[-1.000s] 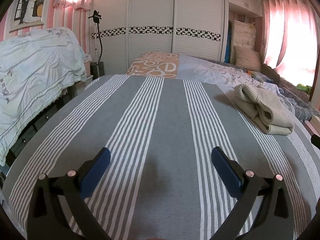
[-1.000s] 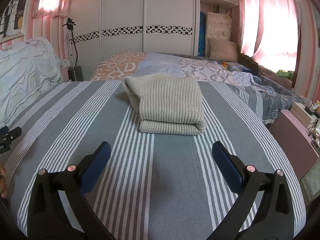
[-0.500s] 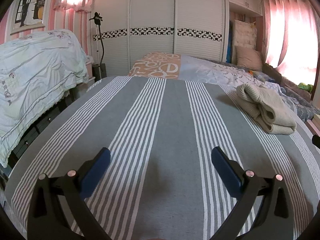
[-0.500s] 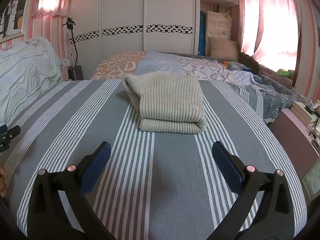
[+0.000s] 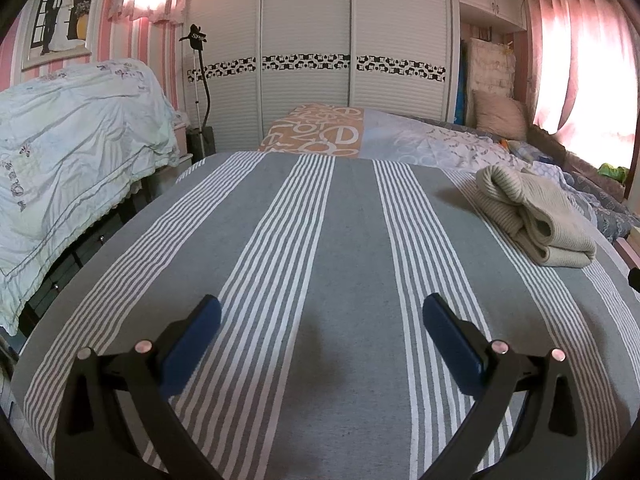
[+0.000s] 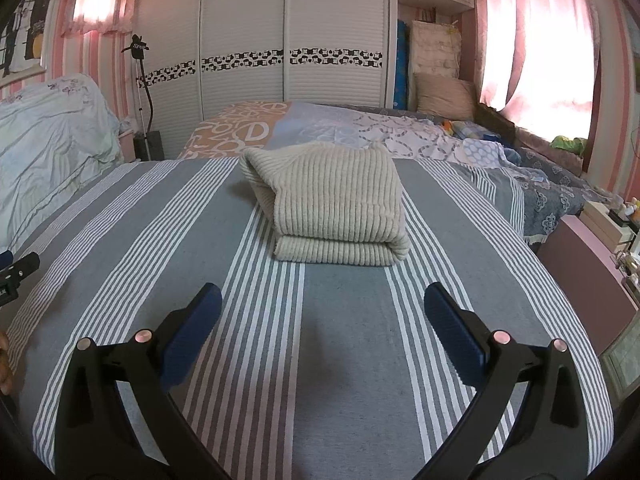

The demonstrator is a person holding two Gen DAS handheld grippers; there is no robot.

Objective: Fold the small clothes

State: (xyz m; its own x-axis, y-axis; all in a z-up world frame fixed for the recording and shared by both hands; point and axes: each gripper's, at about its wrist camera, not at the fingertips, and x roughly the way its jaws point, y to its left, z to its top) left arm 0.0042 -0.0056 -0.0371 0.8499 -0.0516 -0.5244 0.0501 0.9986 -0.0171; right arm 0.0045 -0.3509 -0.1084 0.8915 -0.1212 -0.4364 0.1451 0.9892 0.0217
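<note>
- Lay folded on the bed cover (image 6: 344,344), directly ahead of the right gripper (image 6: 318,312): the sweater (image 6: 332,208).
- Sat well right of the left gripper (image 5: 320,320).
- Stood behind the bed: wardrobe (image 6: 280,32).
- Heaped at left: a quilt (image 5: 68,140).

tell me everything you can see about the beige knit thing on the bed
The knit garment is cream-beige with a chunky vertical rib, soft and thick like a sweater. It is already folded into a compact, roughly rectangular bundle of several stacked layers, with a rounded fold at its left end and layered edges facing the right wrist camera. It lies flat on the grey and white striped bedspread, towards its far edge. Nothing else touches it: the right tongs and the left tongs are open and short of it.
</note>
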